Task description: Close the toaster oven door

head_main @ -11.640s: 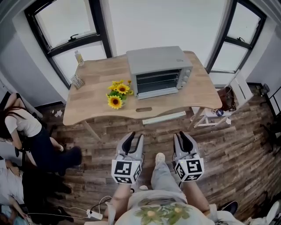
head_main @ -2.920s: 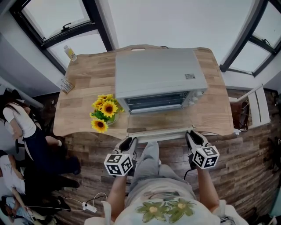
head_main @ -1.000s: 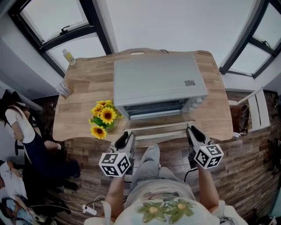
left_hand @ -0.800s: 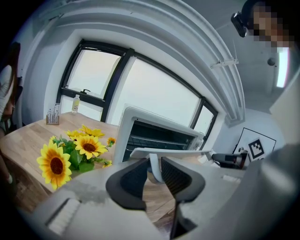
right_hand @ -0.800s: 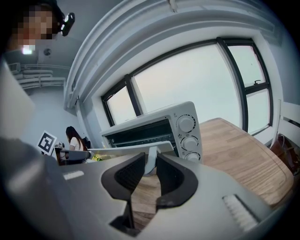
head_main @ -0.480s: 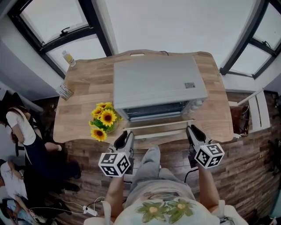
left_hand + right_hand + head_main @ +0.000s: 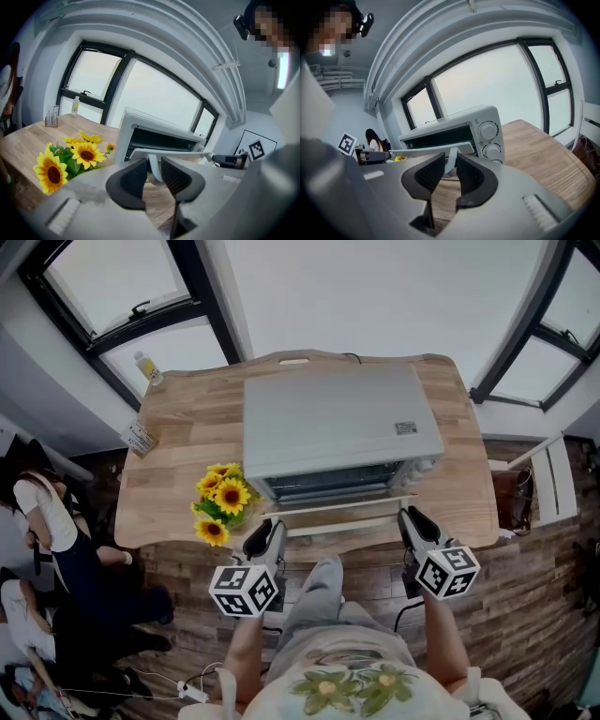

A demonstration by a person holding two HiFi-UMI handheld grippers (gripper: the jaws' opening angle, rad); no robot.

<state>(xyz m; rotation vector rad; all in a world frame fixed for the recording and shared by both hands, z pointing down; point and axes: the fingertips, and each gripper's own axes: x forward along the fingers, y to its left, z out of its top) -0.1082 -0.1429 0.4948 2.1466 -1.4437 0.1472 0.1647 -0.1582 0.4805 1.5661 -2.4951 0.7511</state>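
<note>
**A:** ok so you had the toaster oven [image 7: 337, 427] parked mid-worktop [image 7: 178, 418], right in front of you, with the sunflowers [image 7: 221, 502] just off its front left corner. The door [image 7: 339, 508] was hanging open, dropped toward you and lying roughly flat. Its pale handle [image 7: 342, 524] ran along the near edge, about over the front lip of the worktop.

**B:** yep, and you'd put one tool at each end of that handle. Your left tool [image 7: 154, 165] was clenched on the handle's left post. In the left gripper view the post stood right between the pads, with the bar running off to the right above them. Your right tool [image 7: 450, 161] was the same deal on the right post, with the oven's knobs [image 7: 488, 131] just behind it. From the head view both of your tools pointed in at the oven front, the left one close to the flowers.
</note>
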